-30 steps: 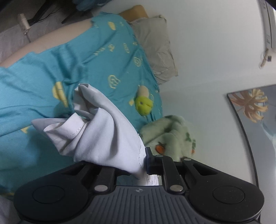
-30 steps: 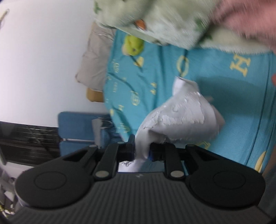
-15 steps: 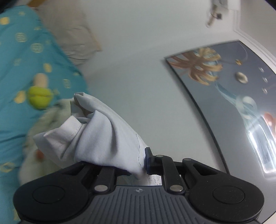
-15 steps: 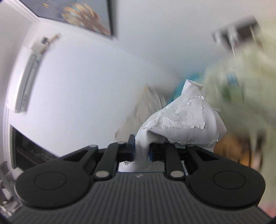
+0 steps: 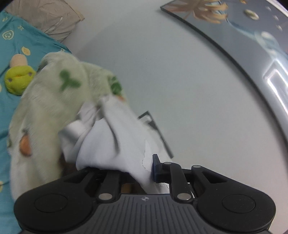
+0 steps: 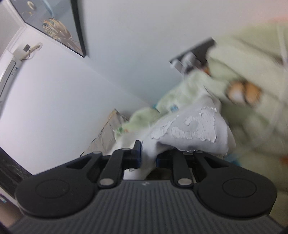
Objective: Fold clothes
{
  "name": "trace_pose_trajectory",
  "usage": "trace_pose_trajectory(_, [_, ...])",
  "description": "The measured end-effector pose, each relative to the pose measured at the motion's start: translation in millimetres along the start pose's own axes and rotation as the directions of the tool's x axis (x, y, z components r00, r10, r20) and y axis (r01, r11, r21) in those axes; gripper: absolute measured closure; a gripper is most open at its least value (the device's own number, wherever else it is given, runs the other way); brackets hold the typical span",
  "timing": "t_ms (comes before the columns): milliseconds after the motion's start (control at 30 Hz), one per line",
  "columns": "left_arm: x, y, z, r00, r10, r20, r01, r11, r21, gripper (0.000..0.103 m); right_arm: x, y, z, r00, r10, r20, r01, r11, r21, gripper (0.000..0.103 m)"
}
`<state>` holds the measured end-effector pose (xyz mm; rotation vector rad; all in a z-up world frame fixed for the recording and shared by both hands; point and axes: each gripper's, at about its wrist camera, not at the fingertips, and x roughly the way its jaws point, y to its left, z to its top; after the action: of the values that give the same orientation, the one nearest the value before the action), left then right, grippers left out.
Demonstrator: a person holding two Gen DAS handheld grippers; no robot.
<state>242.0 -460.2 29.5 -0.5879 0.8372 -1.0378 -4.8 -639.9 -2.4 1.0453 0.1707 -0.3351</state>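
Observation:
A white garment [image 5: 108, 140] is bunched between the jaws of my left gripper [image 5: 144, 171], which is shut on it and held up toward the wall. In the right wrist view the same white garment [image 6: 190, 129], with a cracked white print, is pinched in my right gripper [image 6: 147, 158], also shut. A pale green fleece garment [image 5: 52, 100] with green and orange motifs hangs blurred just left of the white cloth; in the right wrist view the pale green fleece [image 6: 252, 75] fills the right side behind the white cloth.
A teal bedsheet [image 5: 10, 59] with a green plush toy [image 5: 17, 79] lies at the left, and a grey pillow [image 5: 46, 16] rests against the white wall [image 5: 171, 72]. A framed picture [image 5: 243, 27] hangs at the upper right. An air conditioner [image 6: 7, 75] is mounted at the left.
Both grippers have swung up from the bed toward the wall with the white garment still held. The green fleece now moves, blurred, close beside the white cloth.

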Motion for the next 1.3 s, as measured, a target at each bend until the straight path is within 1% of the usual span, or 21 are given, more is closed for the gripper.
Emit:
trace_pose_trajectory(100, [0.1,8.7,-20.3,0.999,0.048,-0.025,-0.047,0.998,0.049,0.079,-15.1,-17.9,-35.6,0.999,-0.031,-0.013,0.031,0.999,0.012,0.084])
trace_pose_trajectory(200, [-0.5,10.1,-25.7,0.993,0.113,-0.034,-0.109,0.988,0.111,0.068,-15.0,-24.5,-49.7,0.997,-0.074,-0.038,0.075,0.997,0.026,0.083])
trace_pose_trajectory(233, [-3.7,8.3,-25.0,0.990,0.137,-0.039,-0.130,0.982,0.139,0.064,-16.8,-20.1,-48.7,0.993,-0.100,-0.058,0.101,0.994,0.027,0.082])
trace_pose_trajectory(267, [-6.9,6.5,-24.2,0.986,0.161,-0.043,-0.152,0.974,0.168,0.056,-18.6,-15.7,-47.6,0.989,-0.125,-0.078,0.127,0.991,0.028,0.080])
trace_pose_trajectory(300, [-13.6,2.9,-23.0,0.981,0.187,-0.043,-0.174,0.963,0.204,0.050,-20.4,-11.3,-46.5,0.984,-0.149,-0.098,0.153,0.988,0.028,0.079])
trace_pose_trajectory(333, [-22.5,-1.9,-21.3,0.976,0.214,-0.040,-0.198,0.949,0.245,0.037,-22.8,-7.0,-45.6,0.978,-0.173,-0.117,0.178,0.984,0.029,0.078])
trace_pose_trajectory(367, [-33.5,-9.0,-21.9,0.972,0.231,-0.033,-0.213,0.937,0.276,0.027,-29.7,-2.9,-45.5,0.972,-0.193,-0.133,0.199,0.979,0.032,0.077])
trace_pose_trajectory(400, [-45.7,-17.8,-23.8,0.970,0.241,-0.024,-0.223,0.927,0.301,0.023,-37.7,3.9,-44.6,0.965,-0.219,-0.147,0.224,0.974,0.022,0.077])
trace_pose_trajectory(467, [-70.9,-38.5,-28.4,0.969,0.246,0.017,-0.237,0.908,0.346,0.014,-58.2,15.8,-45.6,0.959,-0.235,-0.158,0.237,0.971,-0.003,0.076])
trace_pose_trajectory(500, [-83.6,-49.3,-30.8,0.969,0.245,0.041,-0.243,0.897,0.368,0.011,-69.3,24.1,-45.3,0.961,-0.230,-0.153,0.227,0.973,-0.035,0.076])
trace_pose_trajectory(533, [-96.2,-60.1,-33.1,0.968,0.244,0.065,-0.250,0.886,0.390,0.004,-80.3,32.4,-45.0,0.963,-0.225,-0.148,0.217,0.974,-0.066,0.076])
trace_pose_trajectory(567, [-108.9,-70.8,-35.5,0.966,0.242,0.089,-0.257,0.875,0.411,0.000,-91.6,40.8,-44.8,0.965,-0.220,-0.142,0.208,0.973,-0.098,0.076])
trace_pose_trajectory(667, [-146.3,-101.1,-48.3,0.961,0.233,0.151,-0.277,0.840,0.466,0.000,-127.9,68.9,-44.9,0.973,-0.212,-0.089,0.191,0.961,-0.200,0.076])
trace_pose_trajectory(733, [-171.0,-120.0,-60.3,0.957,0.225,0.186,-0.289,0.817,0.498,0.000,-150.2,85.7,-46.7,0.979,-0.198,-0.053,0.178,0.949,-0.259,0.069])
trace_pose_trajectory(767, [-181.3,-127.4,-66.6,0.952,0.225,0.206,-0.301,0.803,0.515,0.000,-161.1,93.5,-48.7,0.981,-0.190,-0.033,0.172,0.941,-0.290,0.055])
trace_pose_trajectory(800, [-190.3,-133.4,-73.0,0.946,0.229,0.228,-0.318,0.786,0.531,0.000,-172.0,100.9,-51.8,0.984,-0.176,-0.009,0.163,0.932,-0.323,0.037])
trace_pose_trajectory(867, [-209.2,-145.0,-86.5,0.934,0.235,0.270,-0.351,0.753,0.556,0.000,-190.8,115.0,-58.5,0.989,-0.144,0.039,0.147,0.907,-0.395,0.018])
trace_pose_trajectory(933, [-230.9,-154.4,-101.9,0.923,0.234,0.305,-0.374,0.730,0.572,0.000,-208.5,126.5,-68.1,0.990,-0.113,0.083,0.139,0.872,-0.469,0.019])
trace_pose_trajectory(1000, [-245.3,-156.8,-113.6,0.917,0.226,0.329,-0.385,0.721,0.576,0.000,-221.0,132.4,-80.3,0.989,-0.094,0.112,0.139,0.844,-0.519,0.019])
trace_pose_trajectory(1167, [-270.3,-156.1,-139.6,0.905,0.202,0.375,-0.400,0.706,0.585,0.000,-240.0,129.3,-110.3,0.985,-0.050,0.166,0.136,0.817,-0.561,0.019])
trace_pose_trajectory(1300, [-273.6,-150.8,-152.6,0.899,0.201,0.390,-0.413,0.686,0.598,0.000,-240.6,125.3,-134.0,0.979,-0.034,0.202,0.151,0.785,-0.600,0.019])
